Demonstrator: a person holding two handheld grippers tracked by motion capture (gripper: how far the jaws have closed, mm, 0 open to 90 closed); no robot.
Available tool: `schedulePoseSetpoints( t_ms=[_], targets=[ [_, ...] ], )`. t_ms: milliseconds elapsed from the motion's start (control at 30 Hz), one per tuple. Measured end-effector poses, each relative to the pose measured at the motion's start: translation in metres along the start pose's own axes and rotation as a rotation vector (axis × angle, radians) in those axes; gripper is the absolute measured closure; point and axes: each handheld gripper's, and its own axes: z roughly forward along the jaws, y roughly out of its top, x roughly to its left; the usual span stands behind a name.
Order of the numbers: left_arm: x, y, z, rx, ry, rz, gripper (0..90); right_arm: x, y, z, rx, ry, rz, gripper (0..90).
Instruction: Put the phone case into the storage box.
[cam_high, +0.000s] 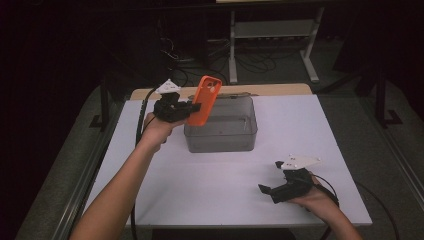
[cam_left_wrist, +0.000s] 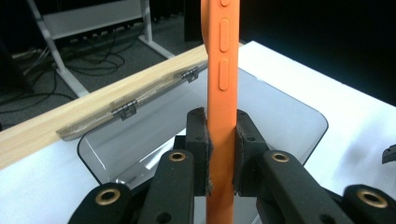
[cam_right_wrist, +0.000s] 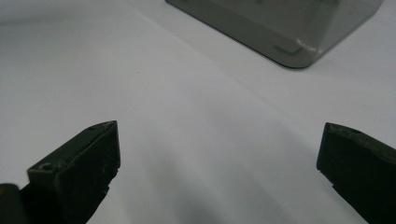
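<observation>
My left gripper (cam_high: 194, 107) is shut on an orange phone case (cam_high: 205, 99) and holds it upright above the left end of a clear grey plastic box (cam_high: 221, 131). In the left gripper view the case (cam_left_wrist: 223, 70) stands edge-on, pinched between both pads of that gripper (cam_left_wrist: 222, 125), with the open box (cam_left_wrist: 285, 109) below and behind it. Near the table's front right corner my right gripper (cam_high: 271, 177) lies low in the person's hand, open. In the right gripper view its jaws (cam_right_wrist: 219, 144) stand wide apart over bare white table, and a corner of the box (cam_right_wrist: 285, 32) lies beyond.
The white tabletop (cam_high: 210, 185) has free room in front of the box. A wooden strip (cam_high: 280, 90) runs along the back edge, and the box's hinged lid (cam_left_wrist: 140, 100) rests on it. A white desk frame (cam_high: 272, 30) and cables sit on the dark floor behind.
</observation>
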Motion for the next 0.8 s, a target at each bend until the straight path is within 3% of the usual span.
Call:
schedulePoseSetpoints(
  t_ms=[800],
  targets=[
    [0.008,0.029,0.019,0.231,0.029,-0.042,79.6,0.000,0.000,-0.001,-0.007,0.002,0.001,0.0]
  ],
)
